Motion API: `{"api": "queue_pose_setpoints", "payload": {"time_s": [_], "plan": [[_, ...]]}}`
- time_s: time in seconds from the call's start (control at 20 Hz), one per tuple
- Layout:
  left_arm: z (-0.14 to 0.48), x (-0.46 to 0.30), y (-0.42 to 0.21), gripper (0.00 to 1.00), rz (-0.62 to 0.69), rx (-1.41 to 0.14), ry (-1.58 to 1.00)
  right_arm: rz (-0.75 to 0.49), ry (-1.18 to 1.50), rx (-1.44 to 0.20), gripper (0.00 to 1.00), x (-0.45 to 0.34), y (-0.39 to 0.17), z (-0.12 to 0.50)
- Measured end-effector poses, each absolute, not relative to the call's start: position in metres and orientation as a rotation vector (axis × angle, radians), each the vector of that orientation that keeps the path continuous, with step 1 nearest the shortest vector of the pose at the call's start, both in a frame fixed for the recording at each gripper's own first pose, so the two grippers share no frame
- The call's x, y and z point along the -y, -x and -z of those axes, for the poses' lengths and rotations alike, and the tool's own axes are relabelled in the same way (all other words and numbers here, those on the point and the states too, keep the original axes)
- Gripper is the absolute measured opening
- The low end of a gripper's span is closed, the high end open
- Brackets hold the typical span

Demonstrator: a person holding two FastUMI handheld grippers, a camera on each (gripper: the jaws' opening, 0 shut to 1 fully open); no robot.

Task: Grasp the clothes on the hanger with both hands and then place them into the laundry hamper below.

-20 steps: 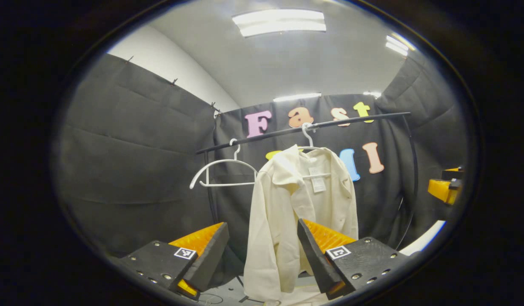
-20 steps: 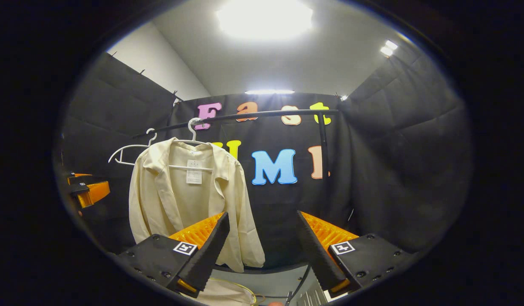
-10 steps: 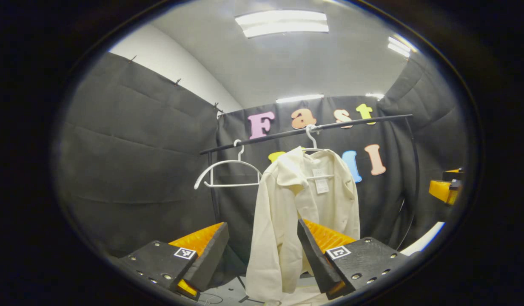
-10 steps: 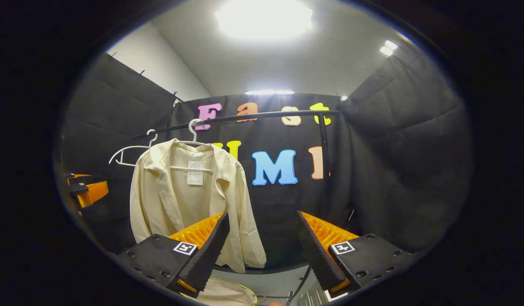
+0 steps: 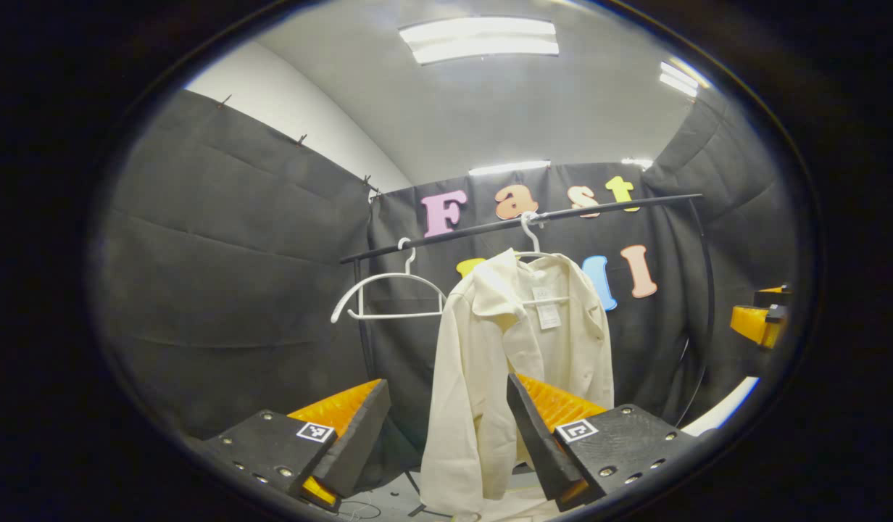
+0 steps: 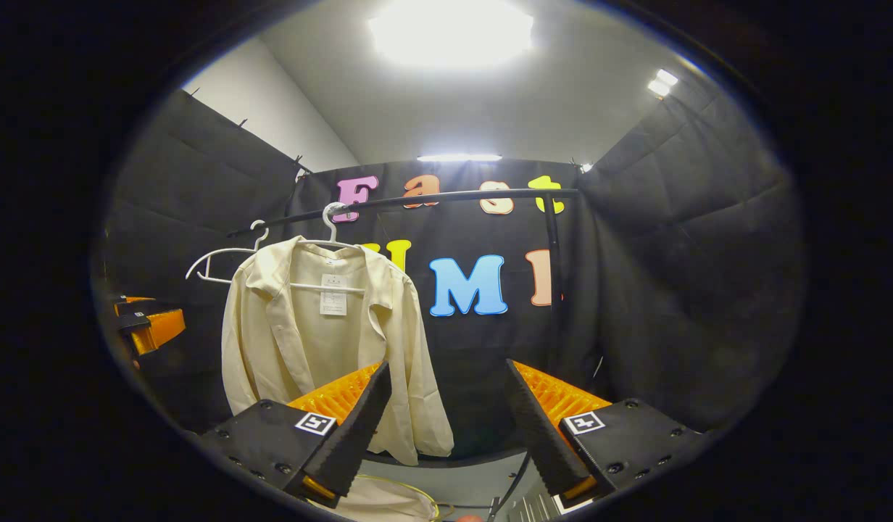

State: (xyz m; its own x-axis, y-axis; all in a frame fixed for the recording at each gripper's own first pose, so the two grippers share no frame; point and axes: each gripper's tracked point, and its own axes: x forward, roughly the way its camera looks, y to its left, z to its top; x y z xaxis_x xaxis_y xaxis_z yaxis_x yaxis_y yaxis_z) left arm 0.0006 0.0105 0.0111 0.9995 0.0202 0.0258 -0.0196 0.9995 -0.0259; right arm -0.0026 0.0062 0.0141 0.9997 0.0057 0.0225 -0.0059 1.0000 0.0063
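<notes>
A: What's the room like?

B: A booth walled in black cloth [image 6: 671, 254], with a pale ceiling and bright light panels [image 5: 479, 40] overhead. A black rail [image 5: 519, 221] runs across the back wall on a black upright [image 6: 550, 246].

A: And on the rail?

B: Two white hangers. One bare hanger [image 5: 385, 293] hangs to the left of the other hanger [image 6: 330, 225], which carries the cream shirt [image 5: 515, 362]. The shirt hangs open at the front, a white tag [image 6: 333, 303] showing inside the collar, its sleeves dropping straight down.

A: Any hamper?

B: In the right gripper view a pale round rim with cloth inside peeks up at the bottom edge, below the shirt; that looks like the laundry hamper [image 6: 385, 500], though most of it is cut off.

A: How are the grippers held?

B: Both are raised and pointed at the rail. The left gripper [image 5: 446, 435] has its fingers spread wide, nothing between them; the shirt hangs beyond, apart from them. The right gripper [image 6: 446, 431] is likewise wide apart and empty, the shirt off to its left. Each shows at the far edge of the other's view.
</notes>
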Motion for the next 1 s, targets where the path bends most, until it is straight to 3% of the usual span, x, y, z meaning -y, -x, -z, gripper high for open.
{"api": "queue_pose_setpoints", "payload": {"time_s": [0.6, 1.0], "plan": [[-0.011, -0.006, -0.004, 0.95, 0.030, 0.040, 0.042, -0.034, -0.040, 0.040, 0.98, -0.053, -0.017, -0.023], [-0.014, 0.006, -0.018, 0.95, 0.049, 0.060, 0.085, -0.109, -0.088, 0.033, 0.98, -0.088, -0.061, -0.026]]}}
